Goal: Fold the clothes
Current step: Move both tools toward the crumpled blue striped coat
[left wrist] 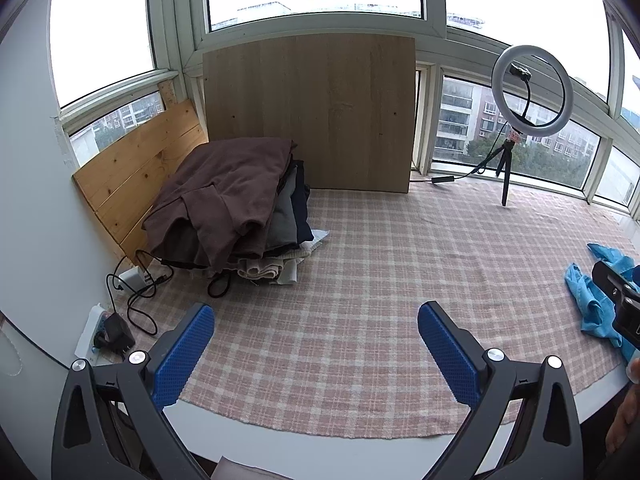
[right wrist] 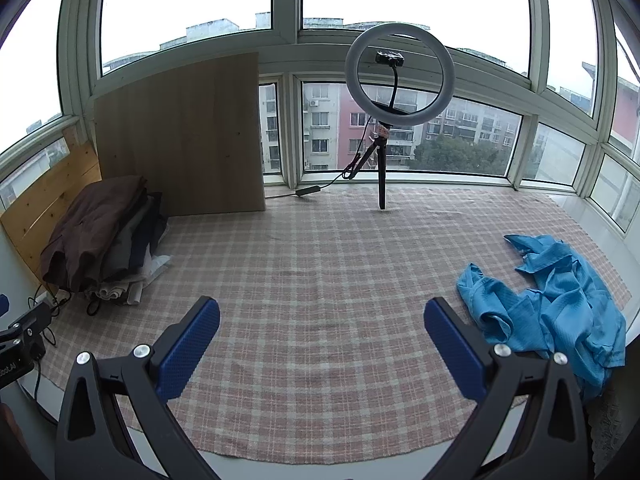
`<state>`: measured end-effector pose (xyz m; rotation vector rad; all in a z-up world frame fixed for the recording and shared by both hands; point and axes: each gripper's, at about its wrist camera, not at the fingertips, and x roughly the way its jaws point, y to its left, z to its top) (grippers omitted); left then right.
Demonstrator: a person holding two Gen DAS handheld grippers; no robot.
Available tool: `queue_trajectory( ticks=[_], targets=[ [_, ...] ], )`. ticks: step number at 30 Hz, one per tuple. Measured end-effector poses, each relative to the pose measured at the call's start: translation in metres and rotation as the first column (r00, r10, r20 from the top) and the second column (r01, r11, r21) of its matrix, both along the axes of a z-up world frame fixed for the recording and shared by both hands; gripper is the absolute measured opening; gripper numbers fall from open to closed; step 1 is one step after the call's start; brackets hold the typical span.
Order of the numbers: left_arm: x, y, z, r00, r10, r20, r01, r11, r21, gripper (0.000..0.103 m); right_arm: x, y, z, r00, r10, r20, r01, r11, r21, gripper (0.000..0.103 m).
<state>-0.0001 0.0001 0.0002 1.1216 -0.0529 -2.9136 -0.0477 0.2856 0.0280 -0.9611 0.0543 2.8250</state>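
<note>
your left gripper [left wrist: 316, 346] sits nearest the lens, jaws spread wide with nothing between the blue pads, hovering over the near edge of the pink plaid cloth [left wrist: 360, 280]. your right gripper [right wrist: 322, 344] is the same: wide apart, holding nothing, above the cloth's near hem. writing is scarce; a few white letters show on the black body at the left edge of the right view, too cut off to read. the crumpled blue garment [right wrist: 560, 304] lies unfolded at the cloth's right side, just beside your right gripper's outer finger, reaching toward the cloth's right edge. a stack of folded clothes [left wrist: 232, 208] topped by a brown piece sits far left against the wooden boards [left wrist: 308, 112], with black cables [left wrist: 136, 300] at its foot. a ring light [right wrist: 398, 80] on a tripod stands at the back by the windows. between stack and garment the plaid lies open and flat.
</note>
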Motion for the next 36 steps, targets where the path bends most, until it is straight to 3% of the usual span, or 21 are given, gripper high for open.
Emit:
queue_trajectory(
  ticks=[5,23,30,36],
  targets=[
    [-0.003,-0.003,-0.001,1.000,-0.012,-0.013,0.012,1.000,0.024,0.102,0.008,-0.003,-0.003,0.999,-0.009,-0.033,0.010,1.000,0.010,0.103],
    [-0.026,0.026,-0.009,0.987,-0.159,0.018,0.159,0.987,-0.001,0.102,0.011,0.017,-0.007,0.992,-0.125,0.022,0.125,0.992,-0.010,0.103],
    [-0.036,0.051,-0.013,0.962,-0.271,0.028,0.271,0.963,-0.002,0.102,0.023,0.032,-0.011,0.973,-0.230,0.034,0.230,0.973,0.003,0.103],
    [-0.043,0.079,-0.015,0.922,-0.386,0.033,0.385,0.923,0.012,0.102,0.039,0.053,-0.012,0.938,-0.343,0.053,0.342,0.939,0.025,0.103]
  ],
)
